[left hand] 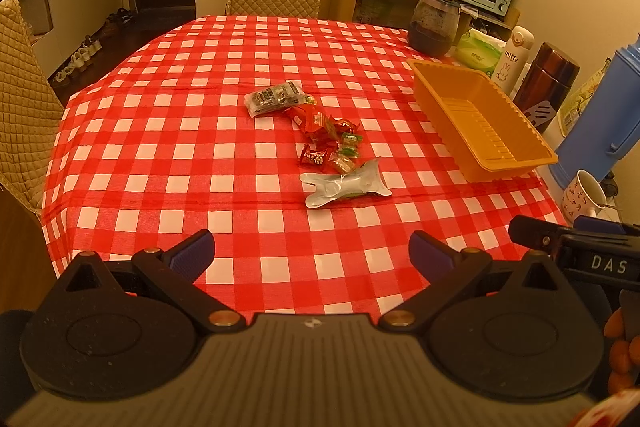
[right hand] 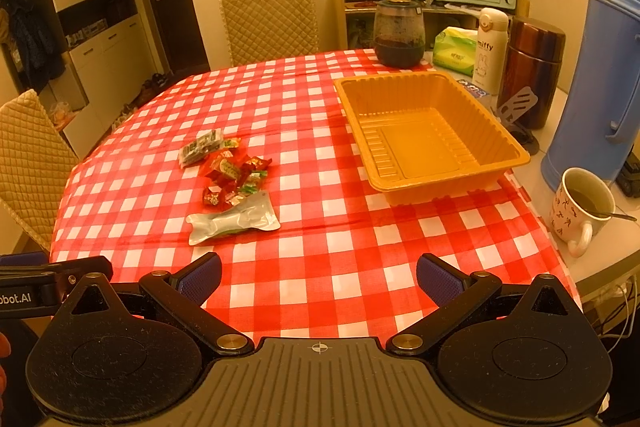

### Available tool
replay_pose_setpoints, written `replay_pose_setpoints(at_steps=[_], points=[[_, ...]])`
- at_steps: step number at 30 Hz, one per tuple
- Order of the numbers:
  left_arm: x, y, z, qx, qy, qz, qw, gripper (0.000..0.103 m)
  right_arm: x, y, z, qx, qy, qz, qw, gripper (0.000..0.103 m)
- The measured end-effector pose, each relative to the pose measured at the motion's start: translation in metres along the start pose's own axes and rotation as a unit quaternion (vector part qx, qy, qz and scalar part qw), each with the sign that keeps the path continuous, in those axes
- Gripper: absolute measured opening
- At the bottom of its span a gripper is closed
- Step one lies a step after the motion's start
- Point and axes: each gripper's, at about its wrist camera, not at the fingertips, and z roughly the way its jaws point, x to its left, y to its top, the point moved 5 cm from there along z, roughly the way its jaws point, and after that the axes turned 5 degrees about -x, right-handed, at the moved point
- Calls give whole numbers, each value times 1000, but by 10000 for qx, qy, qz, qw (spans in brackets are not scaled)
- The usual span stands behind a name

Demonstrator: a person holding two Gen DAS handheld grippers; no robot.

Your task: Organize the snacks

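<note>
A pile of snacks lies mid-table on the red checked cloth: a silver pouch (left hand: 346,185) (right hand: 232,221) nearest me, small red and green wrapped candies (left hand: 328,143) (right hand: 234,177) behind it, and a clear dark-printed packet (left hand: 274,98) (right hand: 200,147) farthest. An empty orange tray (left hand: 516,159) (right hand: 516,151) sits to the right of the pile. My left gripper (left hand: 311,251) is open and empty near the table's front edge. My right gripper (right hand: 319,273) is open and empty beside it, in front of the tray.
At the table's right stand a dark glass jar (right hand: 399,33), tissue pack (right hand: 454,51), white Miffy bottle (right hand: 490,49), brown flask (right hand: 530,67), blue thermos (right hand: 596,83) and a mug with a spoon (right hand: 580,211). Quilted chairs (right hand: 270,21) stand behind and at left.
</note>
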Motion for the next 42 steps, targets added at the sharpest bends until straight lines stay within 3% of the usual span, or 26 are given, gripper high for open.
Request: replay_pose_setpoints(at_steps=[11,21,27,35,42], points=[[7,3,37,263,-176,292,9991,94,-6,7,19,-65,-47,187,9998,103],[10,20,97,439,-645,939,9925,88,-17,12,60,18,-44,394,9992,102],[-4,32,135,436,-1130,1631,9792,77,-23,12,87,98,-99,508,9986,102],[-21,33,179,757,-1548,2305,9577,40,-29,9,112,193,-153,641,9976,102],[-34,31,201,1068,-1915,2660,9387,31,-31,4,125,324,-218,671,9970,102]])
